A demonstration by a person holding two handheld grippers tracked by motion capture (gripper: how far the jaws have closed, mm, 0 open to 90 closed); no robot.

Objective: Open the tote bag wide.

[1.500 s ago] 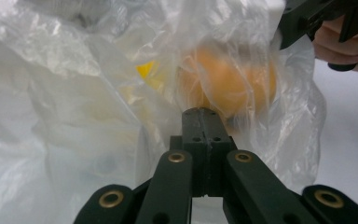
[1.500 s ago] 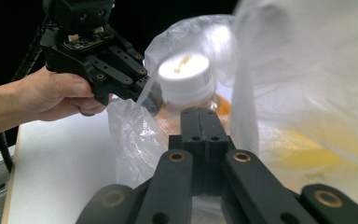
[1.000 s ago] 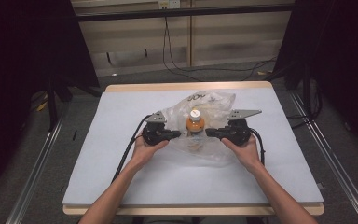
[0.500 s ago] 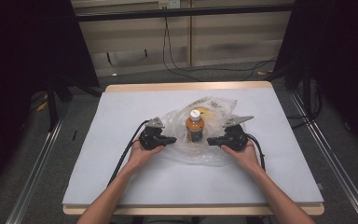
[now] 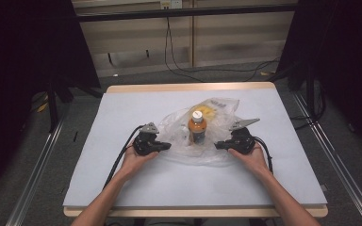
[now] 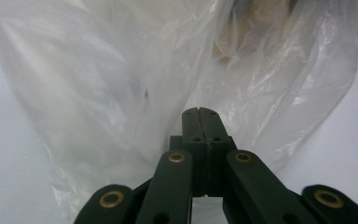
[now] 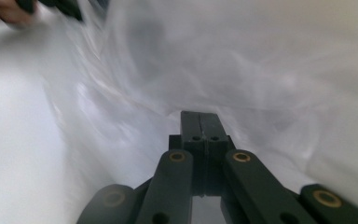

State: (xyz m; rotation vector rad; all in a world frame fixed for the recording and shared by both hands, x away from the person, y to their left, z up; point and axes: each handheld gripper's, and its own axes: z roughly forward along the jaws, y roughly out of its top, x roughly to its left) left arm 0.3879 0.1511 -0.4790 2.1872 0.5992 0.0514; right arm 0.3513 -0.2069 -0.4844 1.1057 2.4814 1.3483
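Both jaws pressed together, likely pinching plastic bag [image 5: 188,141] edges: left gripper [image 5: 162,146], right gripper [image 5: 220,145]. Pull evenly, keep bottle [image 5: 197,128] upright on surface [image 5: 122,108].

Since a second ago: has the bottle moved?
Yes. The bottle sits nearer the table's near edge, farther from its far edge, inside the plastic bag both grippers pinch.

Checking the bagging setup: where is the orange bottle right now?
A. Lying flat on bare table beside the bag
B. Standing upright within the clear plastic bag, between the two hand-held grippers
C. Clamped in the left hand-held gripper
B: the high view shows the orange bottle upright amid the clear plastic bag, between the left hand-held gripper and the right hand-held gripper.
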